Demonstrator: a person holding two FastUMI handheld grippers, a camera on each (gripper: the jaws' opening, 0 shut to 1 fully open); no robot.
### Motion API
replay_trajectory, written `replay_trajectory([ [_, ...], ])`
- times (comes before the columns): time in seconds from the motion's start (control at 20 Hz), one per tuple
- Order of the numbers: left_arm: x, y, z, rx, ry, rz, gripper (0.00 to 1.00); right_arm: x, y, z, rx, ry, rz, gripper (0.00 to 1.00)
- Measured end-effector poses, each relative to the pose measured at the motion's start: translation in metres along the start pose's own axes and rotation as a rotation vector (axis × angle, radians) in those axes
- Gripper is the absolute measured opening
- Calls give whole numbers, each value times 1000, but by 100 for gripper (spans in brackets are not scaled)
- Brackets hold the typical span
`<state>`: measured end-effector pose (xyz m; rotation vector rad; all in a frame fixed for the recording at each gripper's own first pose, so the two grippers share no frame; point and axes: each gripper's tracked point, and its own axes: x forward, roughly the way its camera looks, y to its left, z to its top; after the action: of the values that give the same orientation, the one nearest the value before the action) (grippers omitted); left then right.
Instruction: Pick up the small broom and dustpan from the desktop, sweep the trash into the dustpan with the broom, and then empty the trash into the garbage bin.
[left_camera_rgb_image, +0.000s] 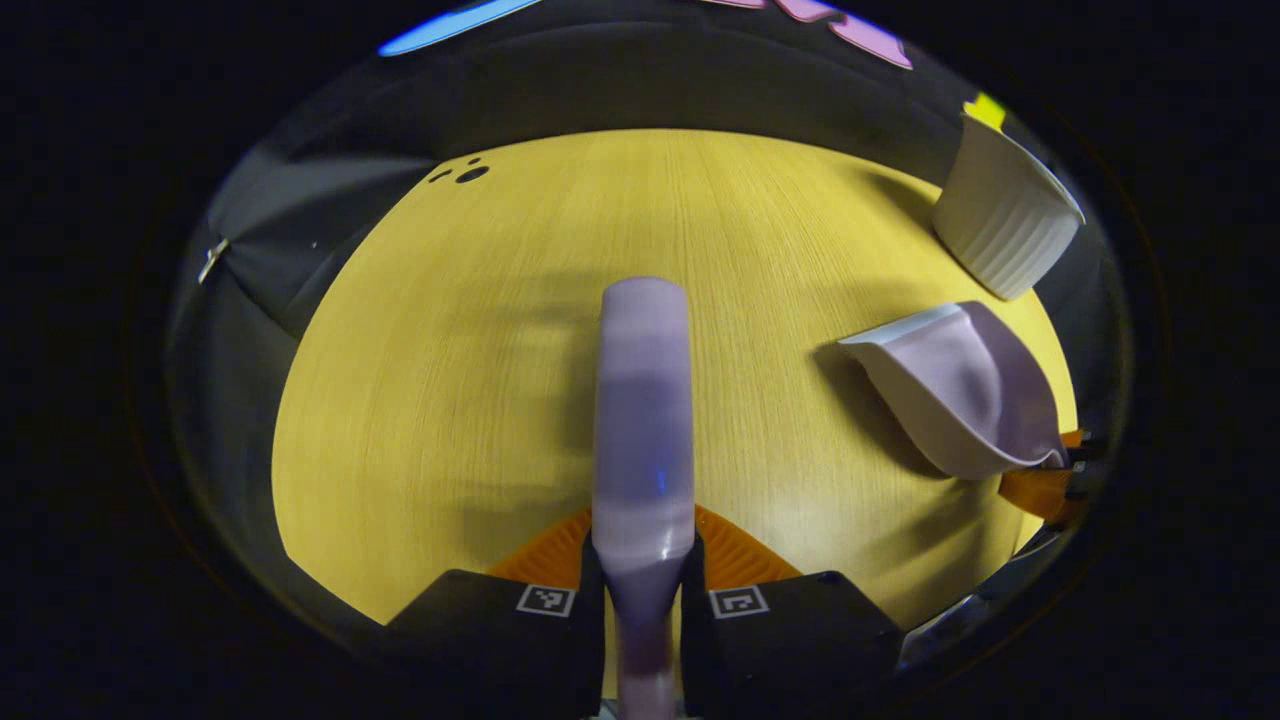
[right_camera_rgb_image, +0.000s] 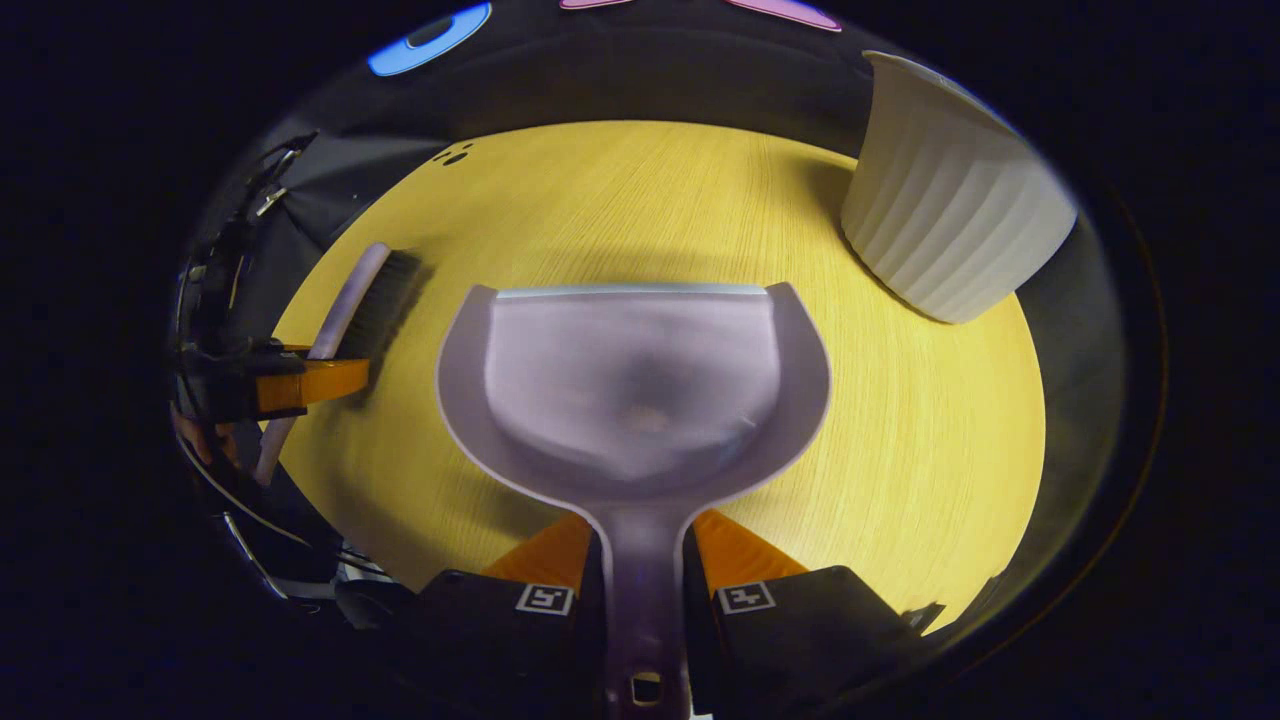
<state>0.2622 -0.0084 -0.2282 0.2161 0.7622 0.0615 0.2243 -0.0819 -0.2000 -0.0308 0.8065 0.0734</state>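
Broom (left_camera_rgb_image: 643, 420) clamped in jaws, dustpan (right_camera_rgb_image: 630, 390) likewise

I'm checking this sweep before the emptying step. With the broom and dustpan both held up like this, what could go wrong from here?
1. The right gripper clamps only the thin handle of the dustpan; a small bit lies loose in the pan, so any forward tilt could spill it on the desktop.
2. The white ribbed bin stands near the desk's far edge; bumping it with the pan could tip it.
3. The broom in the left gripper could clip the pan when moving.
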Motion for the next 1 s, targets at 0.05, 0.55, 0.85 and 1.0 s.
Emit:
replay_trajectory([
  [0.05, -1, 3, 0, 18, 18, 3, 34, 3, -1, -3, -6, 19, 3, 37],
  [0.55, -3, -3, 10, 54, 72, 9, 70, 10, 10, 2, 66, 67, 119, 67],
  [0.85, -43, -13, 24, 29, -71, -11, 97, -14, 4, 10, 66, -9, 66, 99],
  [1.0, -80, -19, 33, -1, -213, -25, 98, -44, 6, 21, 57, -97, 42, 99],
])
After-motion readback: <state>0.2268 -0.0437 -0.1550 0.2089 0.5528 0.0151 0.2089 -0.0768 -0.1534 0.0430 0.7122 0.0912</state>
